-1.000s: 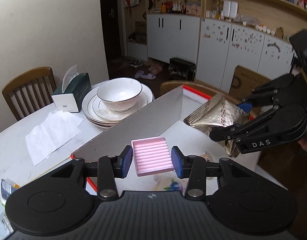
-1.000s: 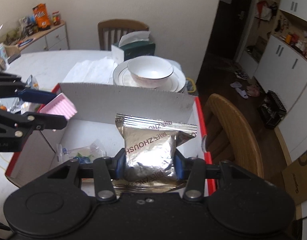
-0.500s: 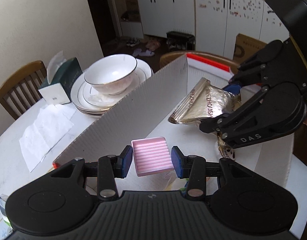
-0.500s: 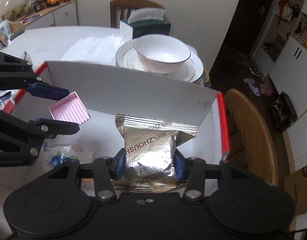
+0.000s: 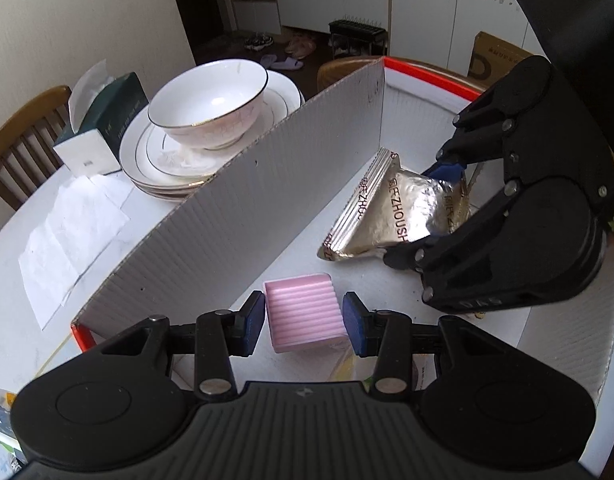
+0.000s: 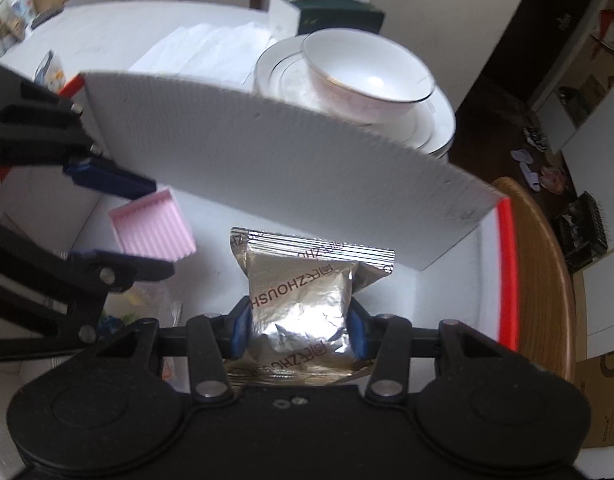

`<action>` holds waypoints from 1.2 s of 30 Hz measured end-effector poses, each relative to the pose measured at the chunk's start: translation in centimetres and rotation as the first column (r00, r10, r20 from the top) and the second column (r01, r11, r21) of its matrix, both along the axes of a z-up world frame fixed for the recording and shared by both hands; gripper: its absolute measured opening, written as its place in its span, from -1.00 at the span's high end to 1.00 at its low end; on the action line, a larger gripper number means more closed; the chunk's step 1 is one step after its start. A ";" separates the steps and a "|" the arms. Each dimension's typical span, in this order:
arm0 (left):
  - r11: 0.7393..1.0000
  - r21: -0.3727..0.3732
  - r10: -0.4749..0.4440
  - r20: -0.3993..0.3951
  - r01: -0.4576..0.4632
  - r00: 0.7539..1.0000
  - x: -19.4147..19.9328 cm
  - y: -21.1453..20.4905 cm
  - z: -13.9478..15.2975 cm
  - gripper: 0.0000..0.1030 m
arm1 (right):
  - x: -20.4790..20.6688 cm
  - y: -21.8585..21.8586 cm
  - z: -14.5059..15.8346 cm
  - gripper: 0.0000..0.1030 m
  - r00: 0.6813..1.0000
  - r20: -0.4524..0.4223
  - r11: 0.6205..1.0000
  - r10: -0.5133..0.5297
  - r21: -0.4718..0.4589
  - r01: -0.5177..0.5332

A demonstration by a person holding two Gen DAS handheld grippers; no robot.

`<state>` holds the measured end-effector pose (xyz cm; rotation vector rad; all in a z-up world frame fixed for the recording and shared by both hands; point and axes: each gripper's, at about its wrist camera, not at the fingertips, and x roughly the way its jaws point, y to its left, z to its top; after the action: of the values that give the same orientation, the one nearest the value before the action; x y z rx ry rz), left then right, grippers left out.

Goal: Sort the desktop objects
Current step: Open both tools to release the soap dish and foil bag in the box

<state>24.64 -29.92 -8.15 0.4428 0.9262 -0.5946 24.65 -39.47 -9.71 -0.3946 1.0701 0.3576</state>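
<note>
Left wrist view: white table (image 5: 11, 248) carries everything. On it sits a box (image 5: 243, 216) of white corrugated board with red edging, near wall standing tall, open top. Both grippers are inside the box, angled steeply down.

Outside the box, past its tall wall: stack of plates (image 5: 147, 152) with a gold-rimmed bowl (image 5: 207, 108) on top, a tissue box (image 5: 103, 124) just beside them, a flat sheet of paper (image 5: 71, 236) in front of that. Wooden chair (image 5: 15, 148) at the table's far left edge.

Right gripper (image 6: 299, 332) is clenched on a silver pouch (image 6: 299, 300), blue pads pressing its sides, sealed top edge pointing away from the camera. Pouch is held above the box floor near the far right corner; can't tell if its lower end touches the floor. From the left wrist, same pouch (image 5: 395, 212) and right gripper (image 5: 423, 208) show on the right side.

Left gripper (image 5: 303, 320) grasps a pink tray (image 5: 303, 312), ribbed face up, pads on its two side edges. Tray sits close to the tall wall, near the box's left end. In the right wrist view, tray (image 6: 151, 228) and left gripper (image 6: 147, 228) appear at left, well apart from the pouch.

Some clear-wrapped small items lie on the box floor under the left gripper; too blurred to identify.
</note>
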 end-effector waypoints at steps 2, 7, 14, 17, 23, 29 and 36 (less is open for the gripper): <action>1.000 -0.003 0.000 -0.017 0.000 1.000 0.1 0.0 -0.1 0.20 | 0.1 0.0 -0.1 0.11 1.000 -0.020 1.000 0.011 -0.013 -0.012; 1.000 -0.012 -0.005 -0.069 0.005 0.998 0.3 0.1 -0.3 0.19 | 0.5 0.0 -0.6 0.11 0.998 -0.053 0.999 0.017 -0.035 -0.019; 1.000 -0.013 -0.009 -0.103 0.007 0.995 0.4 0.3 -0.7 0.18 | 0.6 0.0 -0.5 0.09 0.997 -0.064 0.998 0.036 -0.044 -0.039; 1.000 -0.019 -0.014 -0.110 0.012 0.994 0.3 0.3 -0.6 0.18 | 0.3 0.1 -0.7 0.07 0.997 -0.063 0.998 0.037 -0.047 -0.040; 0.999 -0.038 -0.013 -0.116 0.008 0.993 -0.1 0.7 -0.3 0.06 | -0.2 -0.3 0.1 -0.11 0.999 -0.038 0.998 0.032 -0.044 -0.033; 0.998 -0.055 -0.008 -0.108 0.003 0.994 -0.7 1.2 0.3 -0.05 | -0.9 -0.7 1.1 -0.17 1.000 -0.015 0.999 0.025 -0.032 -0.025; 0.995 -0.095 0.000 -0.082 -0.008 0.997 -2.0 2.1 1.8 -0.05 | -2.1 -0.8 2.8 -0.17 1.000 0.015 1.000 0.016 0.007 -0.016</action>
<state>22.61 -27.77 -6.39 0.3327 0.9721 -0.6548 22.59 -40.26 -6.89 -0.3991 1.0509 0.3725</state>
